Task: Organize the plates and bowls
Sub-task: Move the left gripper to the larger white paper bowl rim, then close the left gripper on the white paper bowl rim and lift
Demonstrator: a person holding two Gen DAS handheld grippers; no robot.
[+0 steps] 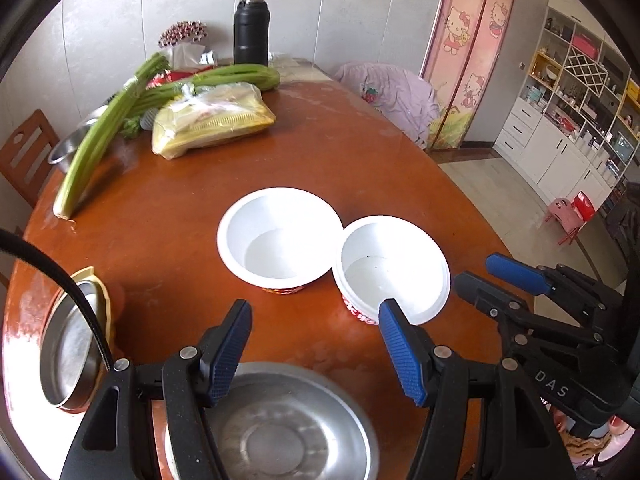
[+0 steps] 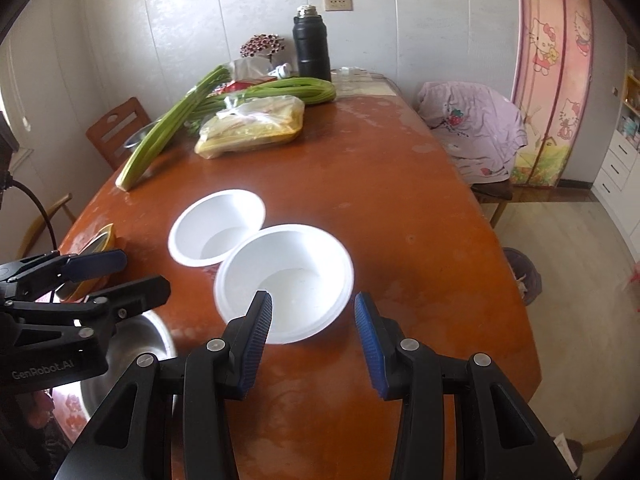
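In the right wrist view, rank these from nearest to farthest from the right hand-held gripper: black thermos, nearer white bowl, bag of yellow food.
From the right hand-held gripper:
1. Nearer white bowl, right at the fingertips.
2. Bag of yellow food, mid-table, to the left.
3. Black thermos, far end, by the wall.

A lived-in home dining room is shown. Ahead of the left gripper (image 1: 316,344), a glossy brown dining table (image 1: 340,152) is spread with celery stalks (image 1: 104,136), a bagged food packet (image 1: 212,120) and a black thermos (image 1: 251,28) at the far end by the wall. A wooden chair (image 1: 28,152) is seen far to its left. Beyond the table to its right, a lilac garment (image 1: 396,96) is draped over a seat, a pink cartoon-cat door curtain (image 1: 472,52) hangs, and white display shelving (image 1: 572,92) with drawers is filled with household items.
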